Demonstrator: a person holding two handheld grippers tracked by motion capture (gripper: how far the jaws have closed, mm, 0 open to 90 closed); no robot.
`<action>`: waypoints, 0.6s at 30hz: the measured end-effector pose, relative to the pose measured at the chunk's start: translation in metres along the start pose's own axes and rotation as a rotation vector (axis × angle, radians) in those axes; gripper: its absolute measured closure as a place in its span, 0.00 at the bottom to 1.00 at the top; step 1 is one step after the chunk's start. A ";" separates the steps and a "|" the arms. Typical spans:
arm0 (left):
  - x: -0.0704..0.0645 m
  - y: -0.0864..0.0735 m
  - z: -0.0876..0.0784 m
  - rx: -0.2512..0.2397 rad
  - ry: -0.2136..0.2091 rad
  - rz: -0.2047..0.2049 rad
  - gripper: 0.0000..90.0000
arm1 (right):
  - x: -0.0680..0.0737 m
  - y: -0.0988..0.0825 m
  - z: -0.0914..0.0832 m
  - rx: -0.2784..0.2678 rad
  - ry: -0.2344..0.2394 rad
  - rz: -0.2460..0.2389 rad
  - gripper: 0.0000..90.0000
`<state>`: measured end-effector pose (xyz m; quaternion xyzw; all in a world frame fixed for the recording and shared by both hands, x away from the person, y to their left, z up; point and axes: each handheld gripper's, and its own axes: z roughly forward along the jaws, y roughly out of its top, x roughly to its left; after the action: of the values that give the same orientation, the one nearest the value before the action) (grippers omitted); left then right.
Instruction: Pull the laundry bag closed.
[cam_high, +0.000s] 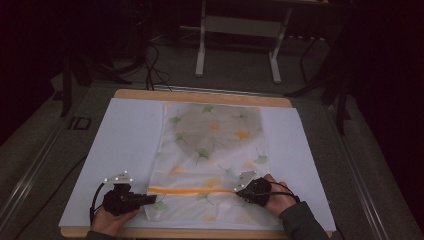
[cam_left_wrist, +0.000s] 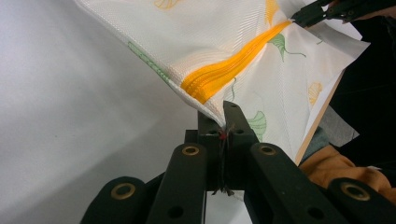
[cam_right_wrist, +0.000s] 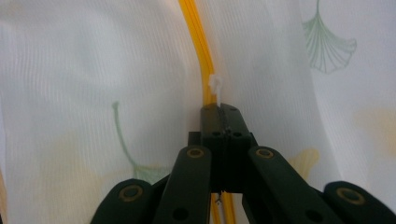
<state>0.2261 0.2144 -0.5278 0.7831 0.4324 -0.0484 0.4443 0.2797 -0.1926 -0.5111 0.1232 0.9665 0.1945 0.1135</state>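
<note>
Pinching the mesh bag (cam_high: 215, 150), both grippers' fingers (cam_left_wrist: 232, 122) are closed.

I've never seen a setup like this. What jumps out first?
A white mesh bag printed with ginkgo leaves lies spread on the table. An orange zipper runs across its near end. The left gripper pinches the bag's edge, and the right gripper is closed at the zipper's pull.

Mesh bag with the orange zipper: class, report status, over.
Left gripper shut on mesh bag edge at the zipper end. Right gripper shut on zipper pull. Nothing in the way.
</note>
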 end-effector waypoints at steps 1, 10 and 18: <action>0.000 0.000 0.000 -0.001 0.000 0.000 0.98 | -0.001 -0.003 -0.001 0.002 -0.001 0.006 1.00; 0.000 0.000 0.000 0.002 -0.001 0.000 0.98 | -0.004 -0.014 -0.006 -0.001 0.002 0.024 1.00; 0.000 0.000 0.000 -0.001 0.000 0.000 0.98 | -0.007 -0.021 -0.010 0.013 -0.005 0.032 1.00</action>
<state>0.2260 0.2145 -0.5281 0.7829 0.4326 -0.0484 0.4445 0.2792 -0.2165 -0.5089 0.1398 0.9654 0.1896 0.1118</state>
